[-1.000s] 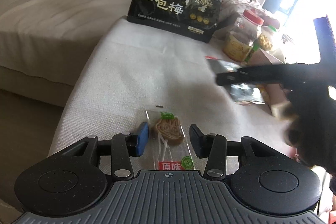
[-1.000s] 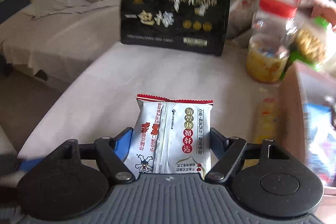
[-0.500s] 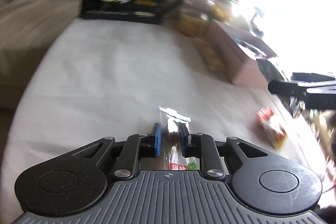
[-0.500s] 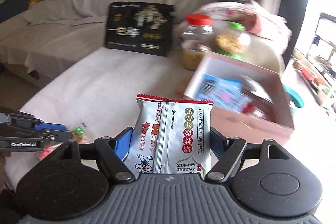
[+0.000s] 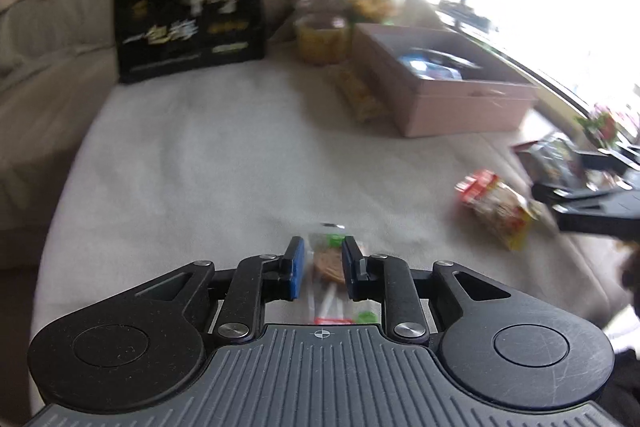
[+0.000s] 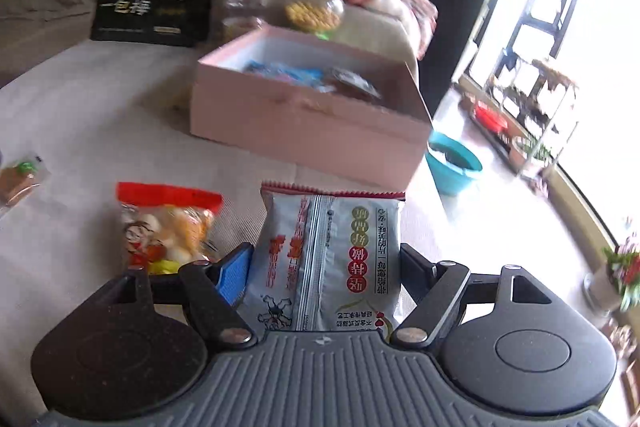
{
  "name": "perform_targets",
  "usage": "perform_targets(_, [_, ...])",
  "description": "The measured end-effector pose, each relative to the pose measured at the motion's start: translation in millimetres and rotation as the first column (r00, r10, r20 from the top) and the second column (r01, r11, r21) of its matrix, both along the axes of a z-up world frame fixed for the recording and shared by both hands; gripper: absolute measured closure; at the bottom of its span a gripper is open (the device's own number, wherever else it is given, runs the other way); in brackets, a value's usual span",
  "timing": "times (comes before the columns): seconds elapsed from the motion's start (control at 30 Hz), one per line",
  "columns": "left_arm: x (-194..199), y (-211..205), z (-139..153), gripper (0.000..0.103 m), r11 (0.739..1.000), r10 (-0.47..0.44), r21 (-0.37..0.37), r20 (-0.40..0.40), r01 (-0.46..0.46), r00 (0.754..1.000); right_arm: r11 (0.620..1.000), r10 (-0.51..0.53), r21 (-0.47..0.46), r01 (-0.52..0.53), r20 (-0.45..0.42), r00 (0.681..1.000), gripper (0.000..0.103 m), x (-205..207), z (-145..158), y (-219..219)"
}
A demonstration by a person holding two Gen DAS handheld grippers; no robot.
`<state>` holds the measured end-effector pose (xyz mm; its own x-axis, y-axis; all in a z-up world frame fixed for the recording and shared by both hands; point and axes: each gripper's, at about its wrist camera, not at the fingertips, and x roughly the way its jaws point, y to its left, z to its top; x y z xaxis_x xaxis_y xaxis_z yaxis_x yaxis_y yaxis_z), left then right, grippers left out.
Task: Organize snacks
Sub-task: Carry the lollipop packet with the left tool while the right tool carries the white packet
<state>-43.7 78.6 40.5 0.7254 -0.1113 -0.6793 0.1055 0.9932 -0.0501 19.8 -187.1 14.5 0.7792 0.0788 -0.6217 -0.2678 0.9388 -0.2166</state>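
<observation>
Grey sofa (image 5: 48,39) at back; bright window (image 6: 580,27) on right; shelf rack (image 6: 532,99) and teal basin (image 6: 454,163) on floor.

The left gripper (image 5: 323,269) is black, with a grey ribbed plate at the bottom and a big round disc on each side. Its arms have shiny silver screws, and one of its fingers (image 5: 297,269) has a blue pad. The right gripper (image 6: 326,273) looks the same, with blue-padded fingers (image 6: 236,277) too.
</observation>
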Motion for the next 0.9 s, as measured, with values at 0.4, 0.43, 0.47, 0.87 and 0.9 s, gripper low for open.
perform_targets(0.4, [-6,-41,-20,0.027,0.983,-0.159,0.081,-0.046,0.163,0.986,0.975,-0.104,0.192,0.111,-0.048,0.993,0.015,10,-15,-31])
perform_targets(0.43, [-5,-36,-18,0.029,0.987,-0.144,0.067,-0.029,0.146,0.989,0.973,-0.105,0.202,0.113,-0.051,0.993,0.015,11,-15,-31])
perform_targets(0.47, [-5,-32,-16,0.03,0.991,-0.118,0.063,-0.013,0.119,0.993,0.971,-0.106,0.209,0.115,-0.051,0.993,0.015,11,-16,-32])
perform_targets(0.87, [19,-13,-32,0.025,0.999,-0.042,0.03,-0.042,0.043,0.998,0.973,-0.113,0.199,0.119,-0.044,0.993,0.014,10,-16,-29])
perform_targets(0.9, [21,-13,-31,0.027,0.999,-0.033,0.031,-0.052,0.034,0.998,0.973,-0.114,0.197,0.12,-0.043,0.993,0.014,10,-16,-28])
